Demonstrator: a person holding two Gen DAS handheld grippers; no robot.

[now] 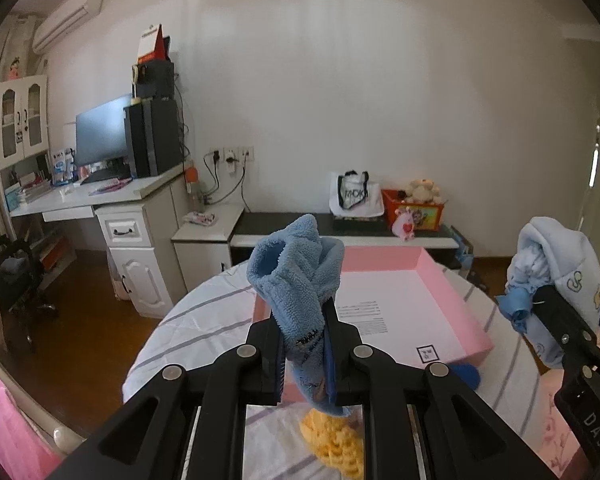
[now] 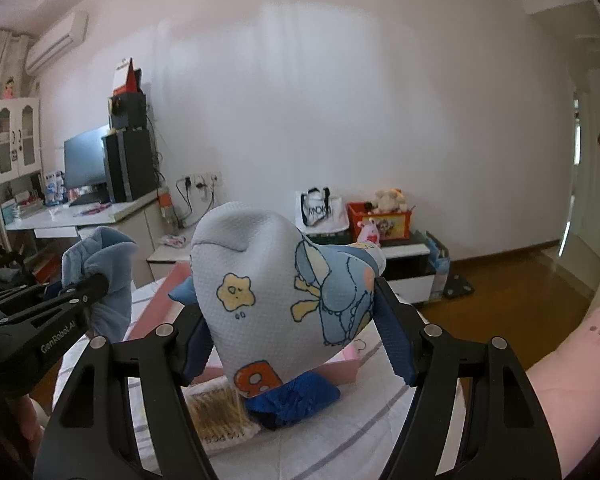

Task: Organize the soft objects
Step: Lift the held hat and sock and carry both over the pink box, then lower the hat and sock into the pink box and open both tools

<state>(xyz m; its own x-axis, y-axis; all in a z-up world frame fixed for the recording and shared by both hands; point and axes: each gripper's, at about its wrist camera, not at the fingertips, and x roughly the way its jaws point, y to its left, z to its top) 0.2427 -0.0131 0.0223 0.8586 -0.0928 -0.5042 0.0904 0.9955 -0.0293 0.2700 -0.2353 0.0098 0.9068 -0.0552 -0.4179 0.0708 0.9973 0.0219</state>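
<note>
Pinching a limp blue towel (image 1: 296,276) mid-frame, my left gripper (image 1: 304,344) is clenched. Right gripper (image 2: 292,328) squeezes the light printed cloth (image 2: 276,280); it'll sag, so I'd grip bunched folds.

Both views are evenly lit by soft, diffuse daylight; the white wall (image 1: 380,100) shows faint vertical bands of brighter light. A bright strip of glare marks the doorway (image 2: 566,236) at the right edge. Shadows are weak. Fisheye distortion bends straight lines toward the borders, and dark vignetting fills the corners. Near fabric appears slightly soft; the far room is reasonably sharp.
</note>
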